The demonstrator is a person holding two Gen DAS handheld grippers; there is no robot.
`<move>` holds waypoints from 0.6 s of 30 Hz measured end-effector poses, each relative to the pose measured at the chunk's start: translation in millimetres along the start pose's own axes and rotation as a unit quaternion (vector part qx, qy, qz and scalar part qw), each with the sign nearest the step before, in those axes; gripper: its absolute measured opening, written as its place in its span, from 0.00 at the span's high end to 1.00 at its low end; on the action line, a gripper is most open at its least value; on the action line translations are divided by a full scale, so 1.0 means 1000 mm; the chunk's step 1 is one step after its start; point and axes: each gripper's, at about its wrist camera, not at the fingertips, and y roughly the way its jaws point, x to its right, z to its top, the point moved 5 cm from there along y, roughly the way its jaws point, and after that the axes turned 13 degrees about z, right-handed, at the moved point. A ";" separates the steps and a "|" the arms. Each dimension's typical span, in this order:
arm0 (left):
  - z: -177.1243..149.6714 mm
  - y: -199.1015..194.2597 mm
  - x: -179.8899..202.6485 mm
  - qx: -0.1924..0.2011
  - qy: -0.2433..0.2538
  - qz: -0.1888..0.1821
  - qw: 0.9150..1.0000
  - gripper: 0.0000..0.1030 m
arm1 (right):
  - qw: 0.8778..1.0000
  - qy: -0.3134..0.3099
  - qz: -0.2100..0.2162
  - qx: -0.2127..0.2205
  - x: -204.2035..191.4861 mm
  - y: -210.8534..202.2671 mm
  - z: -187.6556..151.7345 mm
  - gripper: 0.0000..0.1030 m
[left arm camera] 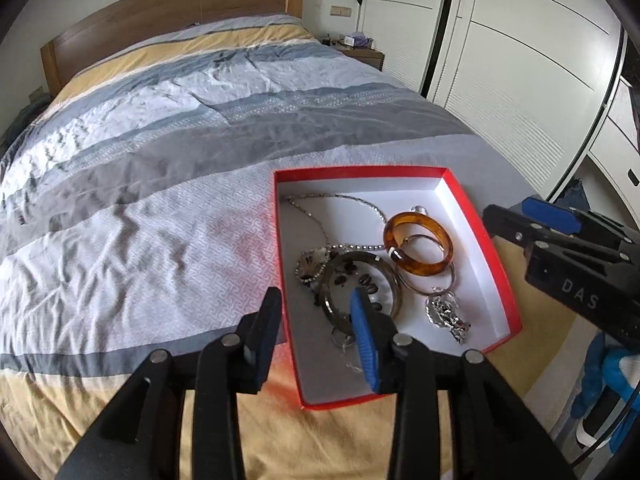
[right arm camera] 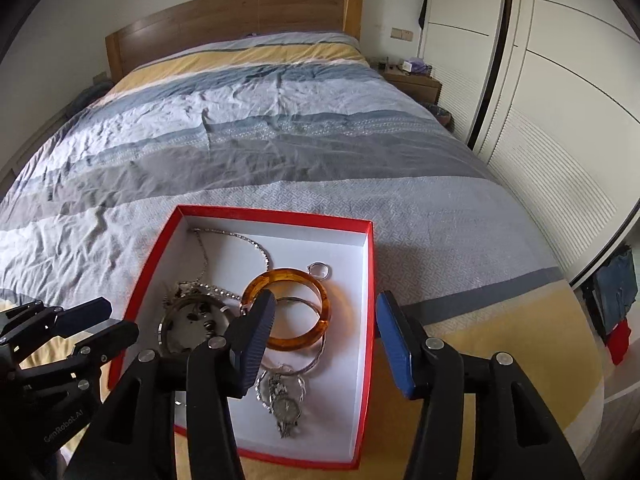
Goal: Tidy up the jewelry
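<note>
A red box with a white inside (left arm camera: pixel 496 280) (right arm camera: pixel 362 320) lies on the bed. It holds an amber bangle (left arm camera: pixel 418 242) (right arm camera: pixel 316 296), a dark clear bangle with coffee beans (left arm camera: pixel 362 276) (right arm camera: pixel 192 320), a silver chain necklace (left arm camera: pixel 340 200) (right arm camera: pixel 240 240), a thin silver hoop (left arm camera: pixel 450 280) (right arm camera: pixel 316 356) and a silver watch (left arm camera: pixel 444 312) (right arm camera: pixel 286 404). My left gripper (left arm camera: pixel 316 304) is open and empty, astride the box's left wall. My right gripper (right arm camera: pixel 326 308) is open and empty, astride the box's right wall above the amber bangle.
The striped duvet (left arm camera: pixel 160 160) (right arm camera: pixel 280 140) covers the bed up to a wooden headboard (left arm camera: pixel 180 4) (right arm camera: pixel 240 16). White wardrobe doors (left arm camera: pixel 520 60) (right arm camera: pixel 560 100) stand to the right. A bedside table (left arm camera: pixel 364 54) (right arm camera: pixel 412 80) with small items stands at the far right corner.
</note>
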 end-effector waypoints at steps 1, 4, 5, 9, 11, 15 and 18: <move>0.000 -0.009 -0.005 0.007 -0.004 0.008 1.000 0.52 | 1.000 0.002 0.003 0.007 -0.004 -0.012 -0.001 0.45; -0.003 -0.043 -0.024 0.033 -0.017 0.032 0.999 0.50 | 1.000 0.002 0.008 0.023 -0.019 -0.045 -0.005 0.39; -0.005 -0.055 -0.031 0.040 -0.022 0.039 0.998 0.50 | 1.000 0.000 0.011 0.028 -0.025 -0.056 -0.007 0.39; -0.021 -0.101 -0.059 0.056 -0.042 0.061 0.996 0.49 | 0.998 -0.009 0.024 0.050 -0.055 -0.099 -0.015 0.23; -0.031 -0.121 -0.075 0.063 -0.051 0.079 0.994 0.49 | 0.998 -0.015 0.035 0.059 -0.074 -0.118 -0.022 0.19; -0.057 -0.162 -0.103 0.080 -0.074 0.094 0.990 0.49 | 0.996 -0.029 0.055 0.068 -0.110 -0.148 -0.040 0.07; -0.074 -0.188 -0.119 0.089 -0.078 0.108 0.987 0.49 | 0.994 -0.046 0.064 0.072 -0.138 -0.166 -0.057 0.02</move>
